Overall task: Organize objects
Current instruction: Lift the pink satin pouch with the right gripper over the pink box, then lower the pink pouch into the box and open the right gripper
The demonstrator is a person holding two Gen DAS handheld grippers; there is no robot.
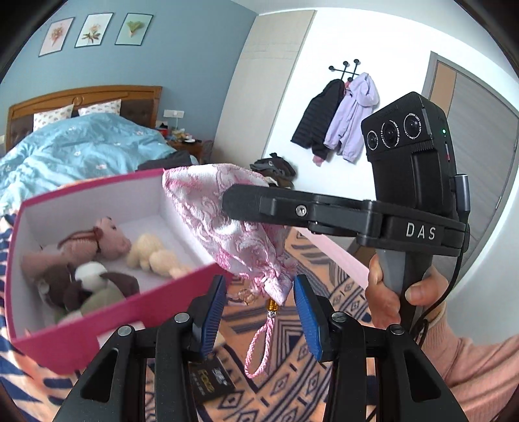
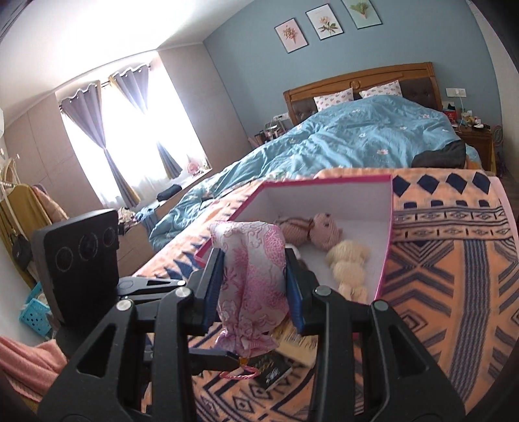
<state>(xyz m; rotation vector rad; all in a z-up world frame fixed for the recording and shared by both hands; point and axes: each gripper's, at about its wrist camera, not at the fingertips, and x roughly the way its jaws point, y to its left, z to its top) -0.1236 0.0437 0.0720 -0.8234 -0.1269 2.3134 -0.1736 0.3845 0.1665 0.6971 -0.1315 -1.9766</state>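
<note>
Between the right gripper's point(image 2: 254, 256) blue pads sits a pink-and-white brocade pouch point(image 2: 253, 276), clamped on both sides around its body and held in the air, its tied neck hanging down. In the left wrist view, the left gripper point(image 1: 261, 279) has its pads apart on either side of that neck. There is a gap on each side and the pads are not pressing the fabric. A gold bead point(image 1: 272, 305) and a pink cord loop point(image 1: 259, 350) dangle from the neck, down between the left fingers.

The right hand point(image 1: 389, 292), in a pink sleeve point(image 1: 480, 366), grips the right gripper's handle, and that gripper's finger lies across the pouch's upper part.

Under the pouch, a small black packet point(image 2: 272, 373) lies on an orange blanket point(image 2: 454, 259) with a navy pattern. Just beyond the pouch, an open pink box point(image 2: 324, 180) with a white inside rests on the same blanket. The pouch hangs at the box's near corner, outside it. In the box are a pink knitted toy point(image 2: 324, 232), a cream plush toy point(image 2: 348, 259) beside it, and a brown-and-white toy point(image 1: 81, 282) towards the other end.

Past the blanket is a bed point(image 2: 356, 139) with a blue duvet, two pillows and a wooden headboard. Three prints point(image 2: 324, 22) hang on the blue wall above it. Grey curtains point(image 2: 97, 130) frame a bright window, and coats point(image 1: 340, 120) hang from wall hooks.
</note>
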